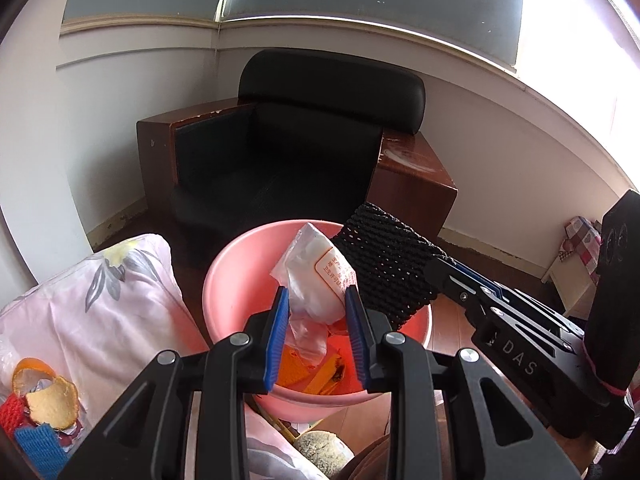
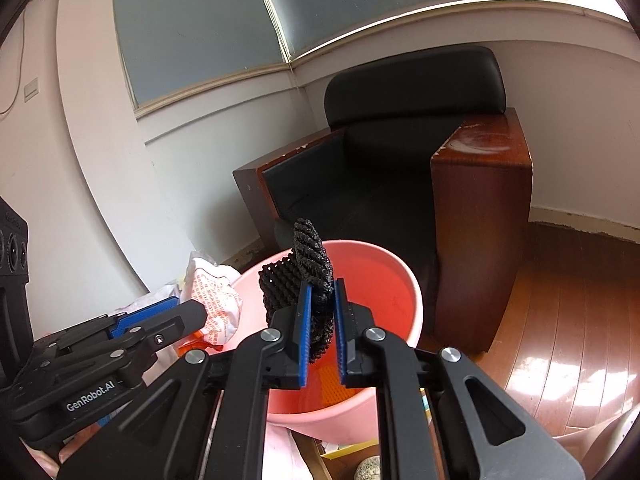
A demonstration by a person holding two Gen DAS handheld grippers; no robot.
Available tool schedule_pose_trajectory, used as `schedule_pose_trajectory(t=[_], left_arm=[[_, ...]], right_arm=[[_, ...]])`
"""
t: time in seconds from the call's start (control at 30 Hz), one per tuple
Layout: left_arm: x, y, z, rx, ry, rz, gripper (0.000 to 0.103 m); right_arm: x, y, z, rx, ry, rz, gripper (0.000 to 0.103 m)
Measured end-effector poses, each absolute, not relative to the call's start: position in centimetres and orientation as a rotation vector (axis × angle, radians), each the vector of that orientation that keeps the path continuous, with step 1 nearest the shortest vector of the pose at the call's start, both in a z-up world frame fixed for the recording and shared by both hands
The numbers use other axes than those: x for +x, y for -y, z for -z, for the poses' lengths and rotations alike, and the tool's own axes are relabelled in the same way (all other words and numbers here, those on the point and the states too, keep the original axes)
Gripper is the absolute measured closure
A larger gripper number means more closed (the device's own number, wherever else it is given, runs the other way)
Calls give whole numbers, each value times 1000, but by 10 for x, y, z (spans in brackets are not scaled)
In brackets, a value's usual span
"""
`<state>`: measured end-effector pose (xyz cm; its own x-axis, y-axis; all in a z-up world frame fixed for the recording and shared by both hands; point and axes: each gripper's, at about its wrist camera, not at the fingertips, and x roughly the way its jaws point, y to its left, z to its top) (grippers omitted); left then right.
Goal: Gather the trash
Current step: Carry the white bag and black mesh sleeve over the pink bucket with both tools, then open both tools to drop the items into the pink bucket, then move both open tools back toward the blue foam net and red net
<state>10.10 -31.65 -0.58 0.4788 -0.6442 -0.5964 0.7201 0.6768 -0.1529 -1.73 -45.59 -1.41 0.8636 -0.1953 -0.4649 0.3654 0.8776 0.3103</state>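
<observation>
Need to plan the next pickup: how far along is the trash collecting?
Orange scraps already lie in the pink bin. Over it, the left gripper holds a white wrapper, the right gripper a black mesh. Orange peel remains on the floral cloth.

Home living room: black armchair, wood floor, floral bedding.

We find the right gripper clamped on a black net above the pink bucket. The left gripper holds a white wrapper at the bucket's left rim.
</observation>
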Motion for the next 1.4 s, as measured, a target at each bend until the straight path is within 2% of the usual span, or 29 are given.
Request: schedule_pose_trajectory(t=[0.5,0.53,0.63,0.7,1.4], left_arm=[[115,322,36,158,-753,756,72],[115,320,36,157,-753,754,69],[114,317,35,159,-743,747,63],[114,315,33,159,-736,743,62],[89,266,8,139,-708,695,56]], right_arm=[[2,450,38,419,-536,319,91],[2,450,39,422,-539,320,89],[3,451,40,433,-544,323,75],[3,452,40,442,-544,324,73],[-16,422,31,467,-531,222,72]])
